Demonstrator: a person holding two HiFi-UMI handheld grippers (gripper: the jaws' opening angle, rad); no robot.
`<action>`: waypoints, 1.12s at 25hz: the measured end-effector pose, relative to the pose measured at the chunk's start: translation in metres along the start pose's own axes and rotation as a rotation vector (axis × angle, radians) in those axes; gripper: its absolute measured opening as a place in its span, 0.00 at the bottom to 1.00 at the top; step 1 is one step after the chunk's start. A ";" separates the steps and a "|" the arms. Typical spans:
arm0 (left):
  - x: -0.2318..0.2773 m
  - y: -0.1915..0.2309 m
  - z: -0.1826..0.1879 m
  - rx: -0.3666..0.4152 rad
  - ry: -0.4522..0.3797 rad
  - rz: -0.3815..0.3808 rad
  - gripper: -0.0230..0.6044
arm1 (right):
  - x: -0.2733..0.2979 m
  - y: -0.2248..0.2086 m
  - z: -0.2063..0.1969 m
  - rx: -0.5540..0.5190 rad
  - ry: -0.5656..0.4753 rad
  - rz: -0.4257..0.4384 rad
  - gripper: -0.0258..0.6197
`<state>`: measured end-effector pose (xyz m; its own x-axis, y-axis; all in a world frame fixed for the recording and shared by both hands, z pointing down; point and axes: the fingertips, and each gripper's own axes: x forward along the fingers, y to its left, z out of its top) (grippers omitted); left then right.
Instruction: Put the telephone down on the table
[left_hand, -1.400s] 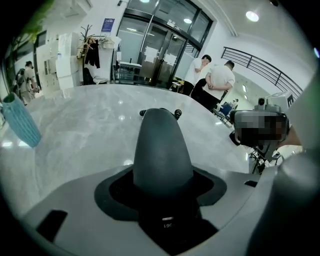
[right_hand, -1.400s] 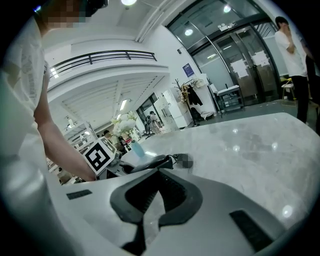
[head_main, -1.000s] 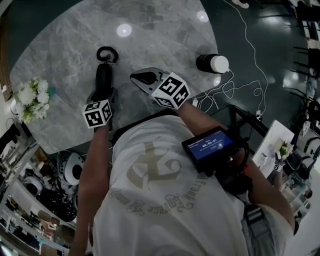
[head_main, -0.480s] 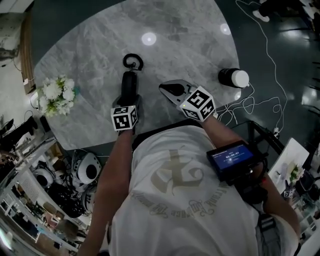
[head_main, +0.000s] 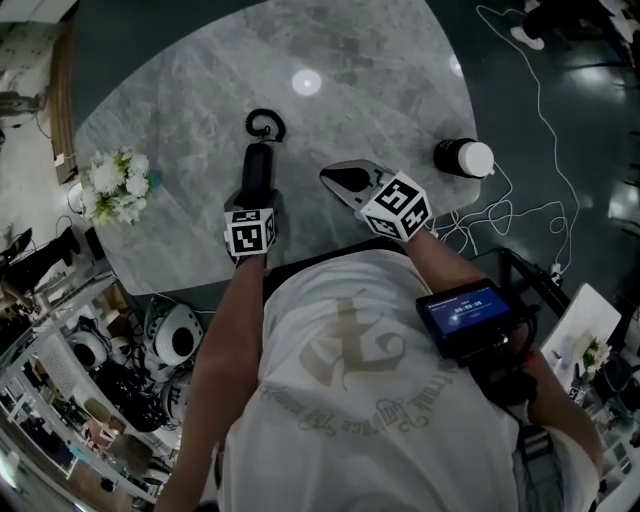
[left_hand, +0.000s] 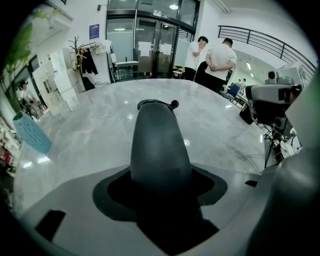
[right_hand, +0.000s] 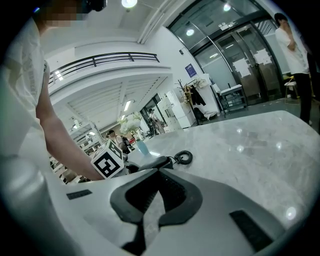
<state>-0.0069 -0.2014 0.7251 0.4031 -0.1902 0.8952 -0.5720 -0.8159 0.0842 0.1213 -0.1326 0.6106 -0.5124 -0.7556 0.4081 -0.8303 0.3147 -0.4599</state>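
Head view, looking steeply down past the person's white shirt and a small lit screen (head_main: 462, 312) at the waist: the left gripper (head_main: 252, 208) has its jaws clamped on the near end of the black telephone (head_main: 258, 165). The telephone stretches straight away from the person, low over the grey marble table (head_main: 370, 90). Left gripper view confirms the hold, with the rounded dark body running forward from between the jaws. Whether the body actually touches the stone cannot be told. Just to the right of the telephone, and apart from it, the right gripper (head_main: 340, 180) hangs over the tabletop; right gripper view shows its pads drawn together at the tips with nothing between them. At the telephone's far end the coiled cord (head_main: 266, 125) lies curled on the marble. Left of the telephone, near the table's edge, is a bunch of white flowers (head_main: 112, 188) in a teal vase (left_hand: 31, 134). Well to the telephone's right a black container with a white lid (head_main: 463, 158) lies at the table's rim, with white cables (head_main: 520, 215) on the floor nearby. Far beyond the telephone, past the table, two people (left_hand: 210, 55) stand by glass doors.
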 end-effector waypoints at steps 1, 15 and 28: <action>0.000 0.001 0.000 0.002 0.002 0.006 0.50 | 0.000 0.000 0.000 -0.001 0.000 0.003 0.06; -0.014 0.000 0.011 -0.042 -0.078 -0.055 0.63 | -0.004 0.007 -0.002 -0.013 0.002 0.023 0.06; -0.059 0.012 0.017 -0.017 -0.232 -0.066 0.63 | 0.012 0.024 -0.003 -0.076 0.022 0.038 0.06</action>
<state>-0.0252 -0.2089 0.6662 0.5922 -0.2591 0.7630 -0.5505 -0.8216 0.1482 0.0939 -0.1323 0.6070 -0.5482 -0.7295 0.4090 -0.8238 0.3867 -0.4145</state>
